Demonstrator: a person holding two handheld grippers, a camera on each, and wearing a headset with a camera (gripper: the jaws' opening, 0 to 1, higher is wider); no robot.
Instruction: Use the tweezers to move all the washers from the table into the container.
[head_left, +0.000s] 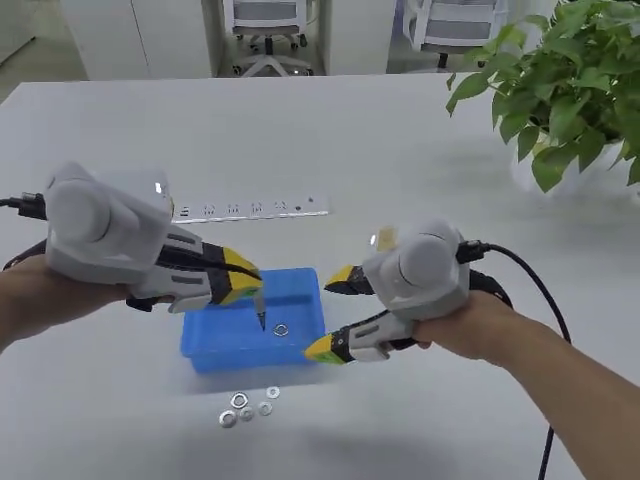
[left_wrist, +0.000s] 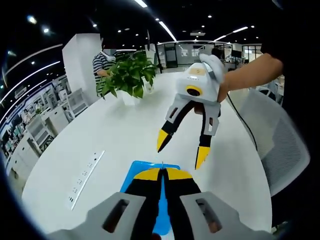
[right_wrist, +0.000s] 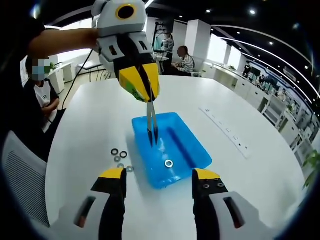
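- Head view: the tweezers (head_left: 260, 314) hang tips-down inside the blue container (head_left: 205, 352), just beside the one washer (head_left: 280, 329) lying in it. The tips look empty, though they are too fine to be sure.
- A small cluster of washers (head_left: 247, 406) lies on the table (head_left: 400, 170) just in front of the container, so most of the job is not yet done.
- Risk: the washers are thin and lie flat on a smooth top. Tips coming in steeply could skate off one or flick it away from the cluster.
- Risk: the tweezers are held only by a pinch. Pressing their tips hard on the table could twist them in the grip.
- Risk: a weak squeeze could drop a washer outside the container wall. A knock on the rim could shove the light container.
- The left claw (right_wrist: 146, 82) is pressed together on the upper end of the tweezers.
- The right claw (left_wrist: 182, 150) is spread wide and holds nothing. It hovers near the container's right end and seems to touch nothing.
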